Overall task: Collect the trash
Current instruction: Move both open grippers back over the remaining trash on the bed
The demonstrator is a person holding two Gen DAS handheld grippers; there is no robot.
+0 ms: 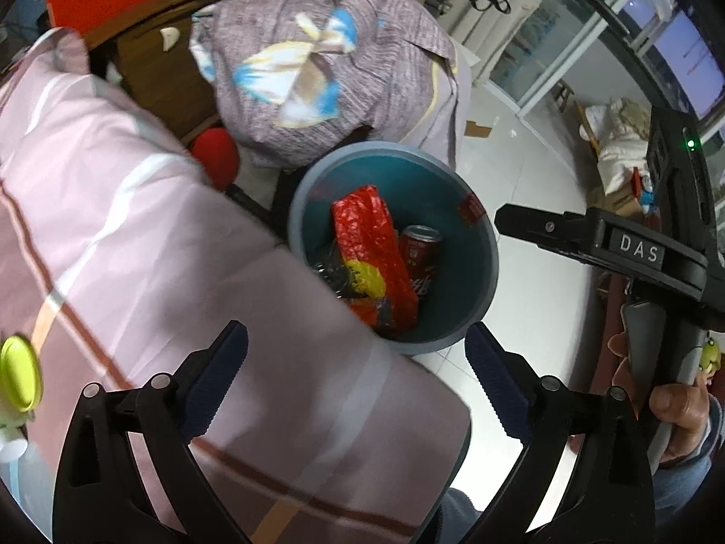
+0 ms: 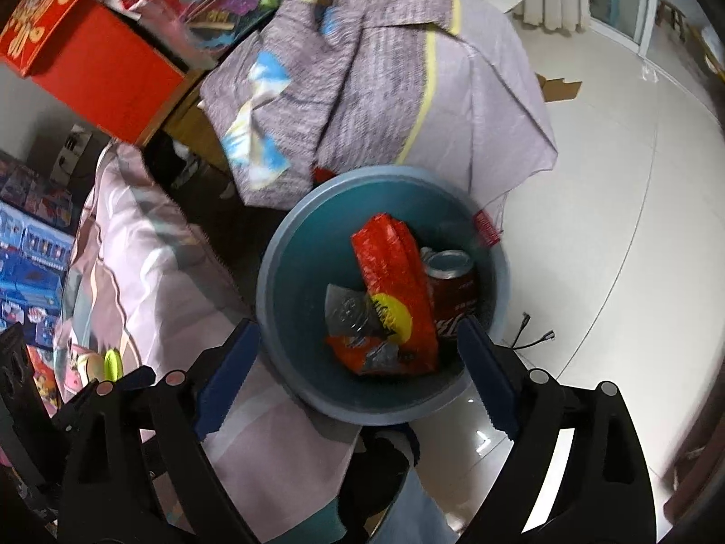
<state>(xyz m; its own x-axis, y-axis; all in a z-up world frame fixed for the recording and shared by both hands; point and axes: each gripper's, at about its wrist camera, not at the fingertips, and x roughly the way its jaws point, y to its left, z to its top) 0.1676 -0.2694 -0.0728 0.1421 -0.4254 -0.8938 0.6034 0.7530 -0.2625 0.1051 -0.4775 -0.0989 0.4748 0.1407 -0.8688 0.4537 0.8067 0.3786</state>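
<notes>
A: Where's the trash?
B: Mid-frame in the blue bin [image 2: 383, 299] — red snack bag [image 2: 394, 290], cola can [image 2: 453, 285].
A: Grippers?
B: The 2 hover above — left gripper [image 1: 358, 376] and right gripper [image 2: 358, 362] spread apart, empty, likely after dropping.

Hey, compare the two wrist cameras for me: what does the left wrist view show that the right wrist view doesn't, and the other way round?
Only the left wrist view shows the right gripper from outside, a hand on its handle, and a red round object by the bed.

Only the right wrist view shows the red box with gold characters and blue packages.

Both show the blue bin holding a red snack bag and a red soda can, the pink bedding, and the grey patterned cloth. Both grippers stand open and empty.
</notes>
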